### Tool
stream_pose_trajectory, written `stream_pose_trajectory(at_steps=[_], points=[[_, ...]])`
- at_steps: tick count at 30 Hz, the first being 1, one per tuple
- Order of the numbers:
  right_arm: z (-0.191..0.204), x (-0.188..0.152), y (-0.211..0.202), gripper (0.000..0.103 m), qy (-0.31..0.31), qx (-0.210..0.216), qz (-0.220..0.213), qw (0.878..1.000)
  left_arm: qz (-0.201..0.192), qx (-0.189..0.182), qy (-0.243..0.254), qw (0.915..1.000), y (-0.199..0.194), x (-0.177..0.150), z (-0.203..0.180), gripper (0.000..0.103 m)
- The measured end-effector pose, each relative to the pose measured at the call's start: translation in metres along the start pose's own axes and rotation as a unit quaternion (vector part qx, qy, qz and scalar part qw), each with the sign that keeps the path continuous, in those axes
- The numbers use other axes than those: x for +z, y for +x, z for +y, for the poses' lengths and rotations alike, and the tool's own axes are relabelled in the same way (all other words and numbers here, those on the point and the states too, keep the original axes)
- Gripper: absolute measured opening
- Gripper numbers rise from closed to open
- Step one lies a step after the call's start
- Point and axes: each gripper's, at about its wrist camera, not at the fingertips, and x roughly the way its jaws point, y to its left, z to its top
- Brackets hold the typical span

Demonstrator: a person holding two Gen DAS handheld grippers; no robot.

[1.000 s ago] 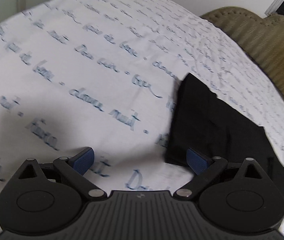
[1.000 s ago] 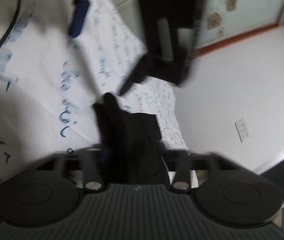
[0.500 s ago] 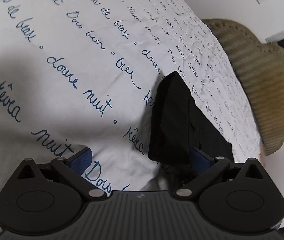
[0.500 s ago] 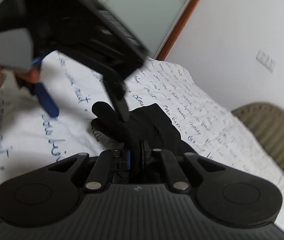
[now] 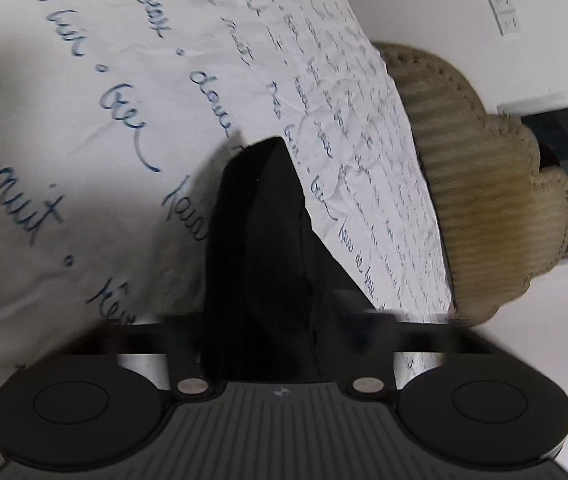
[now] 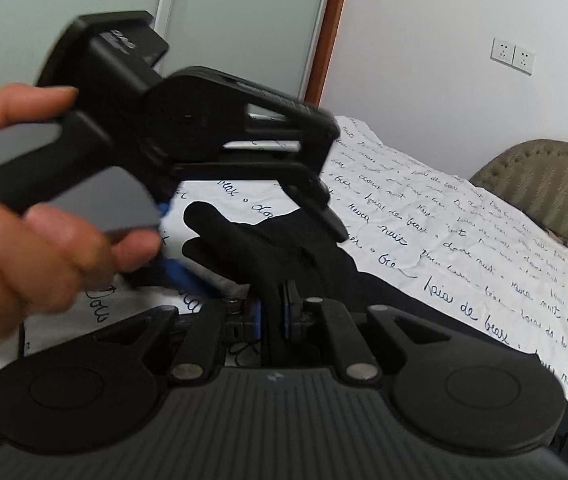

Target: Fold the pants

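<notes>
**Two grippers on one pair of black pants**

Both grippers had hold of the black pants (image 5: 260, 248), which lay bunched on a white sheet (image 5: 84, 128) printed with blue handwriting, near the sheet's edge by an olive corduroy cushion (image 5: 483, 184).

From the left wrist view, the pants rose as a dark ridge straight up from between the blurred jaws of the left gripper (image 5: 260, 344); the fingertips themselves were lost behind the cloth and the motion blur. A wall socket (image 5: 505, 10) showed above the cushion.

Only the right wrist view showed the person's hand (image 6: 32, 216) wrapped round the left gripper's handle, coming in from the left above the pants. It also showed the right gripper (image 6: 272, 316) plainly: its blue pads (image 6: 257, 316) nearly together, pinching a narrow fold of the black fabric. A door frame (image 6: 329, 28) stood behind.

A second before, the left gripper's jaws had stood wide apart with the pants flat off to the right. Its jaws had just been closing, with the cloth between them. The right gripper had kept its pinch, though its view had swung round to level
</notes>
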Motion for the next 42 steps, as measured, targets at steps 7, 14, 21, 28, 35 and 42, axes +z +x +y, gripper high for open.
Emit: stream_pose_trajectory(at_steps=[7,14,21,28,35,42], points=[[0.011,-0.016,-0.018,0.053,-0.041,-0.036,0.001,0.998,-0.008,0.021,0.031,0.9993,0.003,0.001,-0.007,0.021],[0.03,-0.065,-0.043,0.061,-0.141,-0.125,0.041,0.981,-0.018,0.03,0.045,0.9984,0.0,-0.002,-0.015,0.021],[0.034,-0.083,-0.026,0.01,-0.194,-0.173,0.045,0.964,-0.039,0.029,0.076,0.9959,-0.017,-0.011,-0.039,0.021],[0.0,-0.073,-0.05,0.01,-0.087,-0.132,0.016,0.987,-0.081,0.043,0.123,0.9882,-0.025,-0.031,-0.078,0.02],[-0.021,-0.075,-0.073,0.01,-0.005,-0.102,-0.02,0.995,-0.111,0.046,0.174,0.9774,-0.032,-0.058,-0.125,0.02],[-0.068,-0.084,-0.128,0.024,0.086,0.022,-0.07,0.994,-0.123,0.06,0.21,0.968,-0.025,-0.081,-0.155,0.019]])
